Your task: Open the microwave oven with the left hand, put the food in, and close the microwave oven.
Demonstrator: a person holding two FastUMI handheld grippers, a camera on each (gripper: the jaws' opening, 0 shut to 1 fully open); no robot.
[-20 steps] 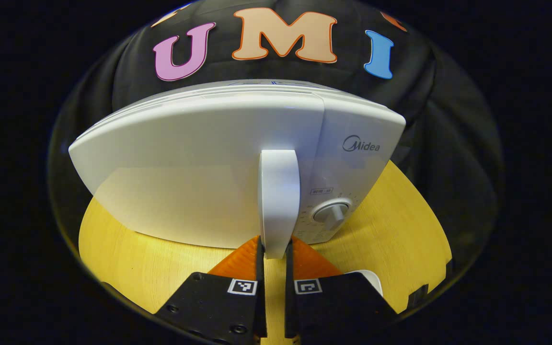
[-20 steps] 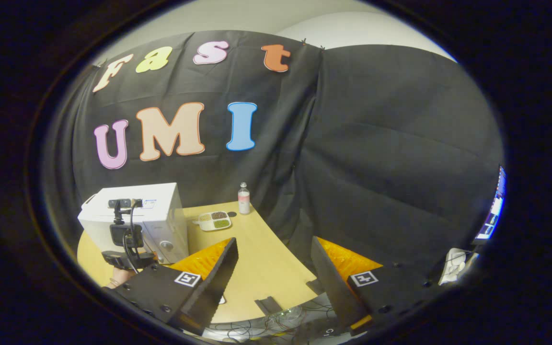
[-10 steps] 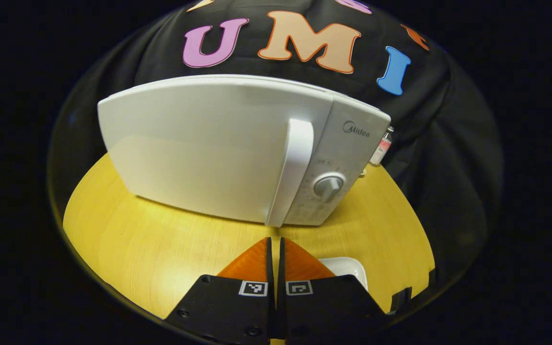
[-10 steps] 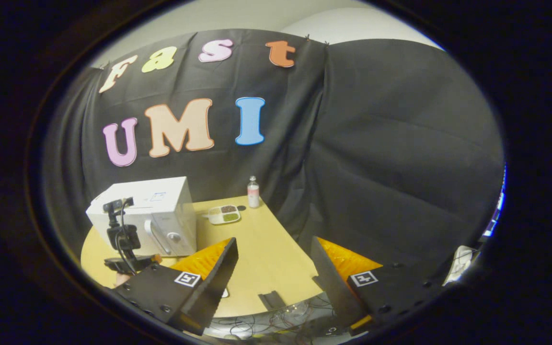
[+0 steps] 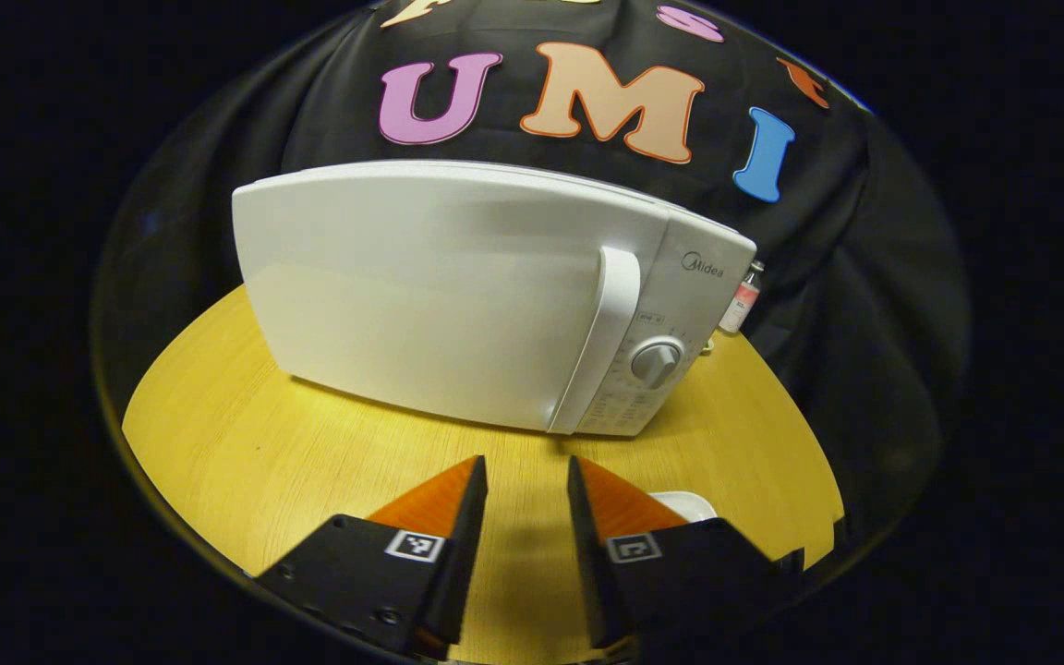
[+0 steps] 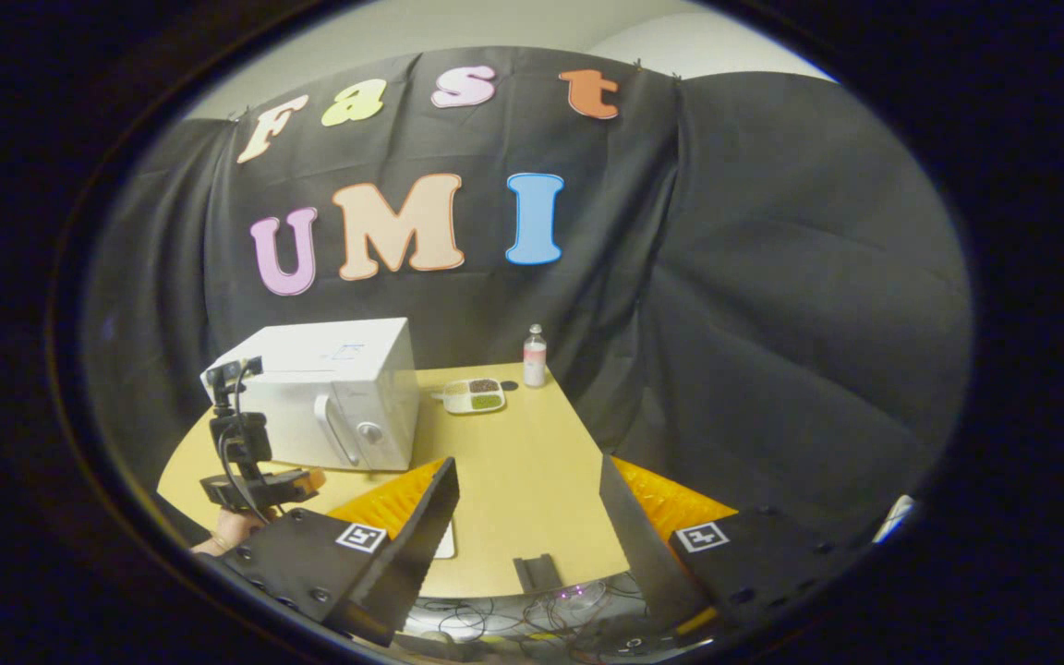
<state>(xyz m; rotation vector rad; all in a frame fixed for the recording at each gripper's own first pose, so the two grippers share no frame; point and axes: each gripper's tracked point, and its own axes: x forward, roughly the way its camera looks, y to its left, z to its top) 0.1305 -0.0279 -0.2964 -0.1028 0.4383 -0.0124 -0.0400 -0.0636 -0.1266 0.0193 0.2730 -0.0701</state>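
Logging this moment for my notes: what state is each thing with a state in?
microwave oven: door shut, handle free.
left hand-held gripper: open, empty, short of the handle.
right hand-held gripper: open, empty.
divided tray: on the table, holding food.
bottle: upright, capped.

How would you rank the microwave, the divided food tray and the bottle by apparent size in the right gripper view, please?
1. Microwave, clearly largest.
2. Food tray and bottle: similarly small, too close to rank.
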